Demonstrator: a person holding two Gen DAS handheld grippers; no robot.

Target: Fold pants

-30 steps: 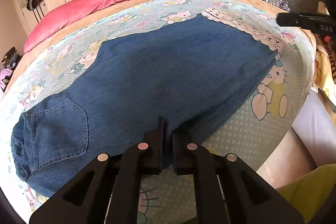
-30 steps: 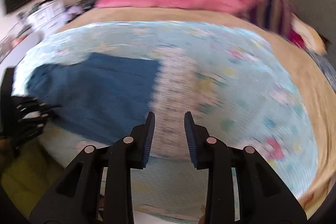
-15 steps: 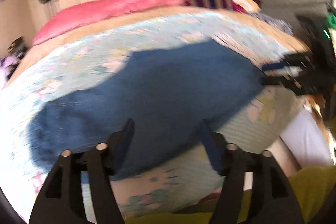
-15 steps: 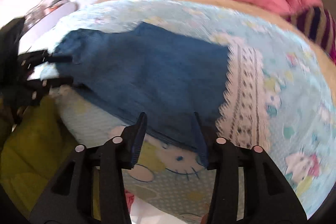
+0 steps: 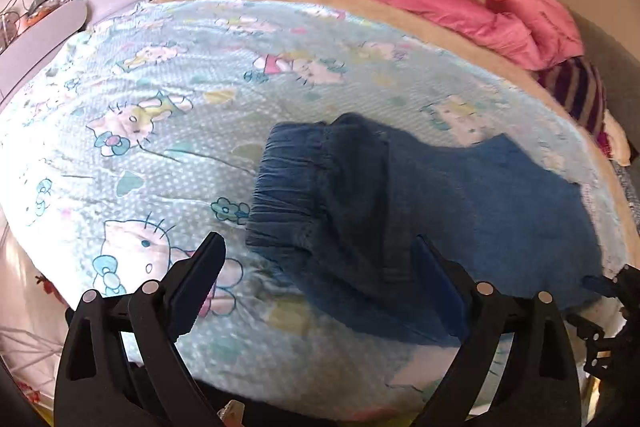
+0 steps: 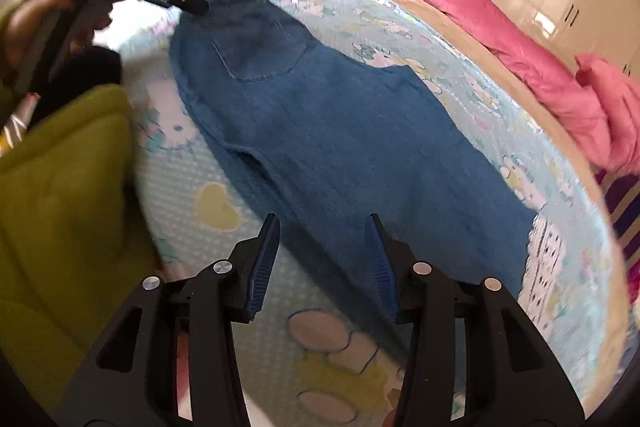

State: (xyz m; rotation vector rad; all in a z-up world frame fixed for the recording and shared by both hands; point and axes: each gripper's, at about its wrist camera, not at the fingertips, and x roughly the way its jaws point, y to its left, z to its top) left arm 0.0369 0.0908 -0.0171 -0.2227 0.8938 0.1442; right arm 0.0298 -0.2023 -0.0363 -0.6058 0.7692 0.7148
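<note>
Pants (image 5: 400,211) lie flat on the cartoon-print bedspread (image 5: 160,99), their long axis running from the elastic waistband (image 5: 280,187) just ahead of my left gripper (image 5: 316,283) across to the leg end under my right gripper (image 6: 322,259). My left jaws are opening wide with the waistband's near corner between them, unpinched, while my right jaws are closing over the denim's near edge (no grip yet, as far as I can see). Blue denim, already doubled leg on leg, back pocket (image 6: 256,47) up.
</note>
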